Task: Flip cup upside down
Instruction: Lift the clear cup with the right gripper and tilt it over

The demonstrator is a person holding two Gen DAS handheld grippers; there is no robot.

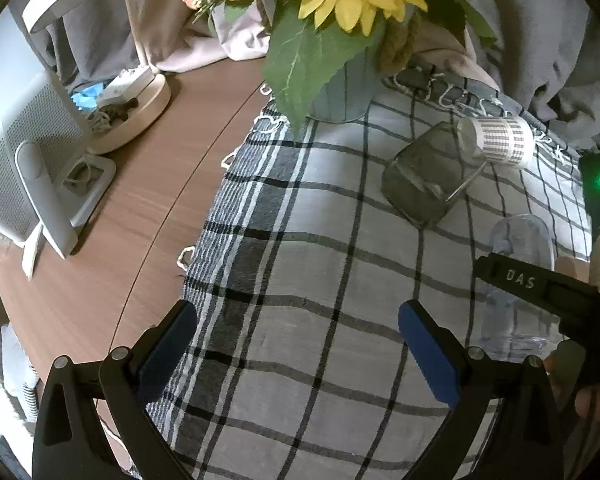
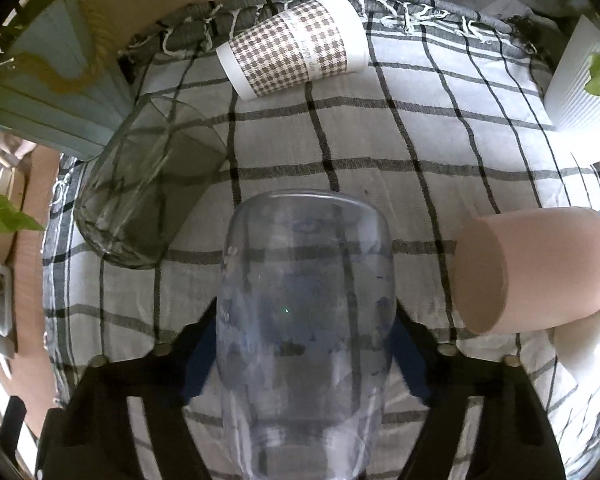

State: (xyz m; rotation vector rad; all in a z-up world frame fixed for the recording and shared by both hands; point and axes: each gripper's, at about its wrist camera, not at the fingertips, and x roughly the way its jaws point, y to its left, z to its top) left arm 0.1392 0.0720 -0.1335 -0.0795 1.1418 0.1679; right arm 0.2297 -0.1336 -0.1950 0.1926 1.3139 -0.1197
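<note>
A clear bluish plastic cup point(image 2: 304, 312) sits between the blue pads of my right gripper point(image 2: 306, 360), which is shut on it above the checked cloth point(image 2: 380, 152). Its closed, rounded base points away from the camera. In the left wrist view the same cup point(image 1: 516, 280) shows at the right behind the right gripper's black body point(image 1: 548, 300). My left gripper point(image 1: 298, 344) is open and empty over the cloth point(image 1: 300, 240), left of the cup.
A smoky glass tumbler point(image 2: 140, 200) and a houndstooth paper cup point(image 2: 296, 46) lie on their sides on the cloth. A pink cup point(image 2: 536, 268) lies at the right. A sunflower pot point(image 1: 340, 88), a lamp base point(image 1: 132, 112) and a white device point(image 1: 32, 168) stand at the back and left.
</note>
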